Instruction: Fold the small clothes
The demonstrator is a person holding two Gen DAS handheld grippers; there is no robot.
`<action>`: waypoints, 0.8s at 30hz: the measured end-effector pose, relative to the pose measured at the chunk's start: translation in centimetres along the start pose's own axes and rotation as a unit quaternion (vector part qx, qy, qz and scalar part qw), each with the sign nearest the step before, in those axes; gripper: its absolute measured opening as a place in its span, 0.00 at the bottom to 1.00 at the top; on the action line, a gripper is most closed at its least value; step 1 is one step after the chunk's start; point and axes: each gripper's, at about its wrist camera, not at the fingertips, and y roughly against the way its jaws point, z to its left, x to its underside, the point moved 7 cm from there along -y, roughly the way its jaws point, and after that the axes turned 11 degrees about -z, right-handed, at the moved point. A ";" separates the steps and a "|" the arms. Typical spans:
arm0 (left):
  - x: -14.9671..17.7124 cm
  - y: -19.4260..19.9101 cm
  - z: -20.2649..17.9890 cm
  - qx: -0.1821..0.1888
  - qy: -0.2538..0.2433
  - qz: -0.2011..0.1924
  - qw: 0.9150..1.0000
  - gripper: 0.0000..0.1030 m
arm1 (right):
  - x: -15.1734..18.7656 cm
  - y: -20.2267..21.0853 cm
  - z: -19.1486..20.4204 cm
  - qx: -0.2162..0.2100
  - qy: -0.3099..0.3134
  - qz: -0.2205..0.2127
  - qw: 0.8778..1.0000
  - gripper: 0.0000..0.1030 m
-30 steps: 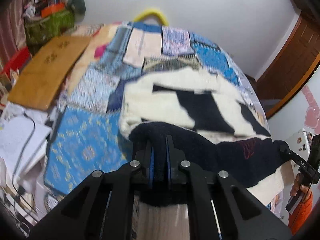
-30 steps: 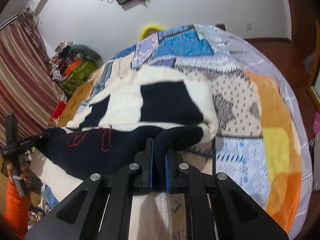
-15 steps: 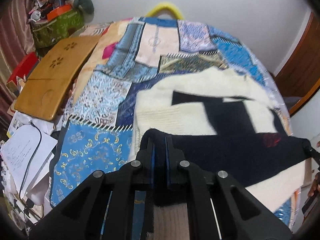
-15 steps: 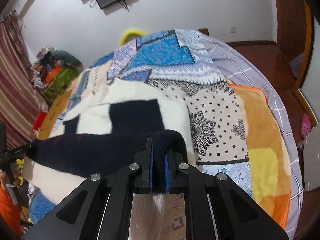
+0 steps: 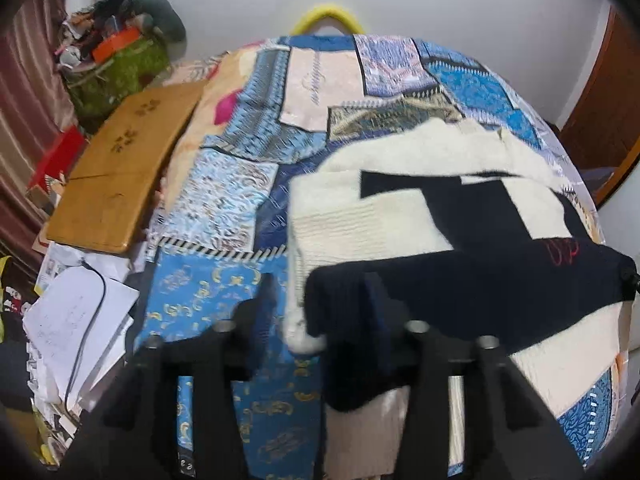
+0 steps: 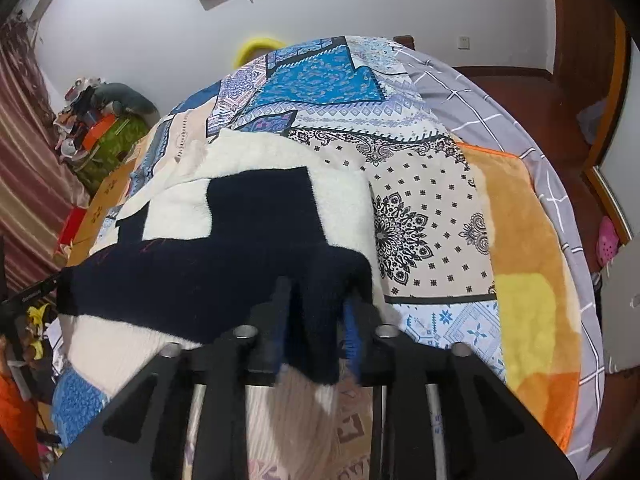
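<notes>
A cream and navy knitted sweater (image 5: 420, 216) lies on the patchwork bed, its navy hem folded up over its body. It also shows in the right wrist view (image 6: 256, 216). My left gripper (image 5: 320, 312) is open, its fingers spread wide, with the hem's left corner draped loose between them. My right gripper (image 6: 318, 312) is open too, with the hem's right corner hanging loose between its fingers. The cloth under the hem is hidden.
The patchwork quilt (image 5: 240, 184) covers the bed, with an orange blanket (image 6: 520, 232) and a grey checked sheet at the right. A wooden lap board (image 5: 120, 168), papers and a cable lie at the left. A green cluttered box (image 5: 116, 68) stands by the wall.
Both grippers carried the navy hem forward over the sweater's body, then opened. The hem corners now rest loose between spread fingers instead of being pinched.
</notes>
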 end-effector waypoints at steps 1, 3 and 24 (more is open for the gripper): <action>0.0 0.4 0.3 0.001 0.004 -0.003 1.000 0.49 | 0.0 0.3 -0.1 0.001 -0.001 -0.002 1.000 0.35; 0.0 1.1 0.7 0.004 0.011 -0.003 1.000 0.49 | 0.0 0.8 -0.3 0.005 -0.003 -0.006 1.000 0.37; 7.7 2.5 -0.6 0.049 0.033 0.074 0.995 0.70 | 5.4 2.9 0.1 -0.014 -0.037 0.036 0.999 0.47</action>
